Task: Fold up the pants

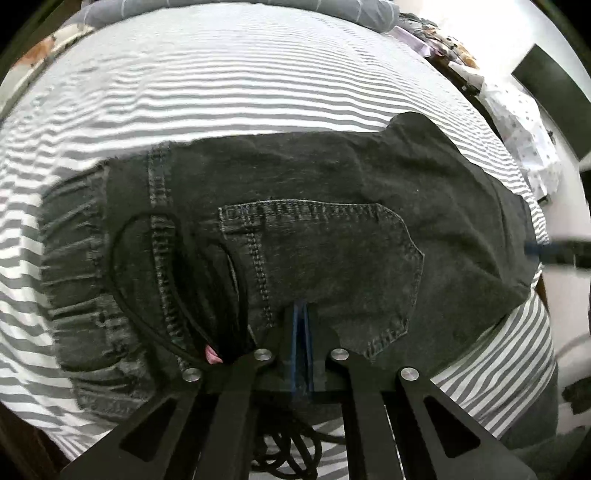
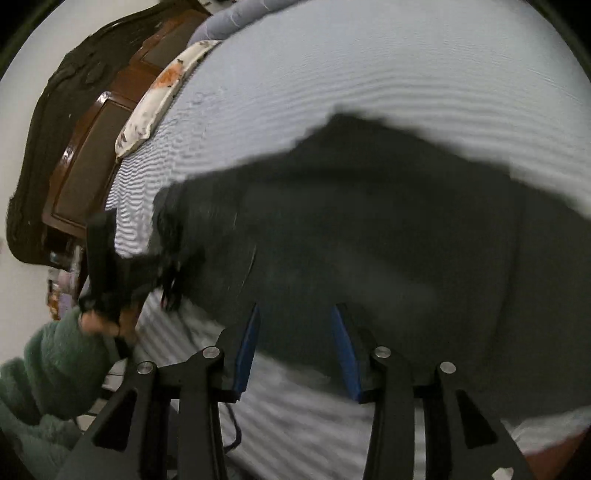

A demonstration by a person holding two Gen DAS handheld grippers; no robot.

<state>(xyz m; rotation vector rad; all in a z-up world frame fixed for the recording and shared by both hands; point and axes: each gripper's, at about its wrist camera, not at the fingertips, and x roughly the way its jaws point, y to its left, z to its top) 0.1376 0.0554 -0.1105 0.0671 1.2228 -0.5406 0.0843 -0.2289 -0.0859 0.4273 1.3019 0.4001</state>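
Dark grey denim pants lie across a grey-and-white striped bedsheet, with the elastic waistband at the left and a back pocket facing up. My left gripper is shut, its blue pads pinching the near edge of the pants just below the pocket. In the blurred right wrist view the pants spread under my right gripper. It stands open over the near edge of the cloth, with its pads clear of it. A hand in a green fleece sleeve holds the left gripper at the pants' left end.
A brown wooden headboard and a patterned pillow border the bed. A grey quilt lies along the far side. Clutter sits past the bed's right edge. A black cable coils under my left gripper.
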